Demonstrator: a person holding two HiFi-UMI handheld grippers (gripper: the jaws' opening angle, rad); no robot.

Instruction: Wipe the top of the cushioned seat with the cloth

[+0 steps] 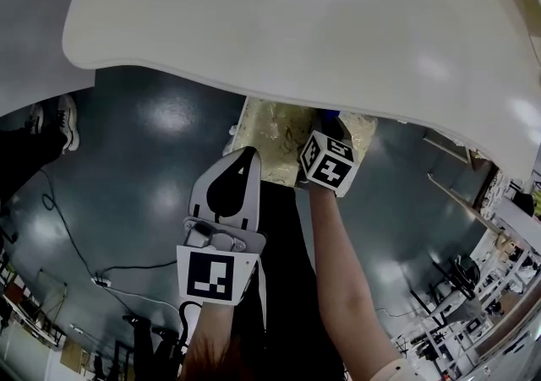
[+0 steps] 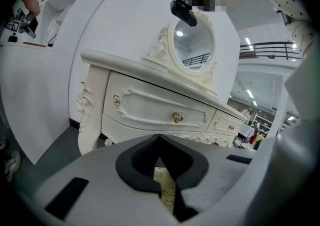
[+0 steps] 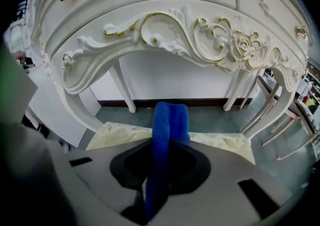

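Item one: a white dressing table (image 1: 338, 24), its broad top overhanging the scene, with an oval mirror (image 2: 192, 44) in a carved frame and a drawer with a gold knob (image 2: 178, 117); the apron beneath carries gilt scrollwork and a rose (image 3: 242, 44). Item two: the cushioned seat (image 1: 275, 130), upholstered in pale cream fabric with a leaf pattern. It stands on the dark grey floor (image 1: 144, 168), partly tucked under the table's front edge. Item three: the blue cloth (image 3: 170, 117), folded into a thick band and pinched between the jaws of the right gripper (image 3: 166, 142). Its free end juts out past the jaw tips above the seat; whether it presses on the fabric cannot be told from here. From above, this gripper sits over the seat's far right part, and a sliver of the cloth shows just under the table edge. Item four: the left gripper (image 1: 248, 154), jaws closed tip to tip with nothing between them. It is held just beside the seat's near left edge, and the leaf fabric is visible through the slit behind its tips. Item five: a bare forearm (image 1: 338, 269) reaching to the right gripper. Item six: a thin cable (image 1: 76, 244) trailing across the floor at left.
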